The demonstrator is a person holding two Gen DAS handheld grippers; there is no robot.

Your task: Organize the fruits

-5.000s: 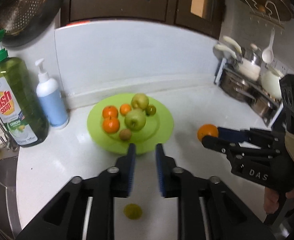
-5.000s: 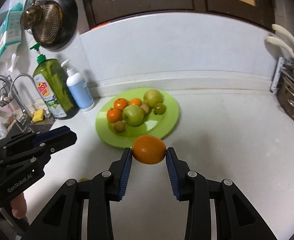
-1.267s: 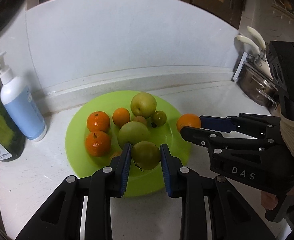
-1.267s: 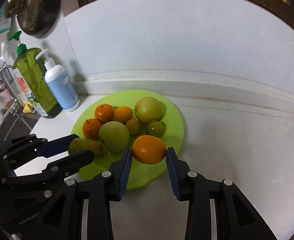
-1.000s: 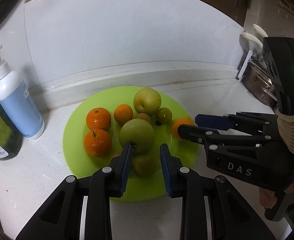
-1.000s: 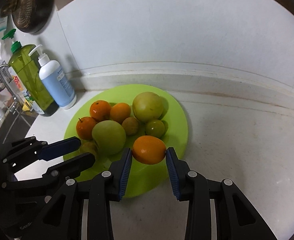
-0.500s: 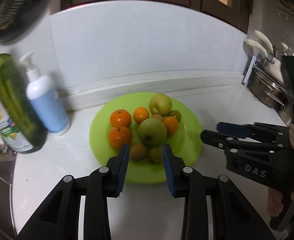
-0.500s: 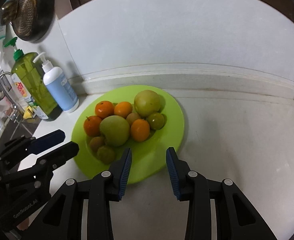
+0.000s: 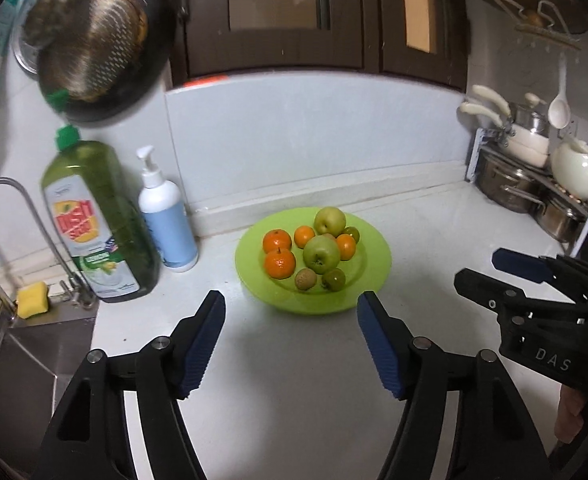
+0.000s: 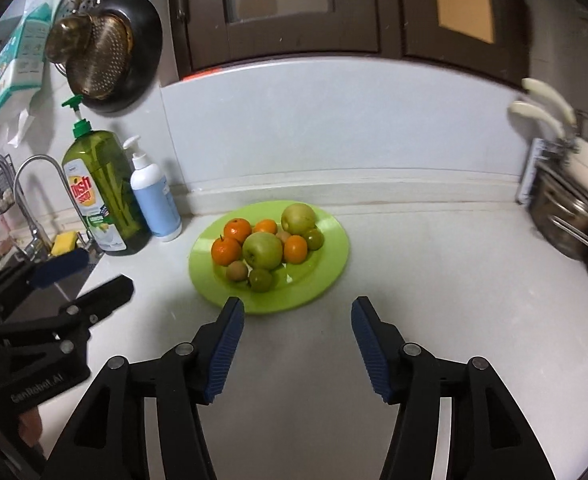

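A second ago my left gripper stood over a small green fruit at the plate's near edge and my right gripper was clamped on an orange; now both fruits lie on the green plate and both grippers sit back from it, jaws opening with only bare white counter between the blue pads. In the left wrist view, going left to right: the sink with a yellow sponge at lower left, the green dish soap bottle, the white pump bottle, then the plate at centre. On it sit two tangerines at the left, a smaller orange behind, the big green apple in the middle, a yellow-green apple at the back, the released orange touching the big apple's right side, a brown kiwi and the small green fruit in front. At the right edge, pots stand in a rack.
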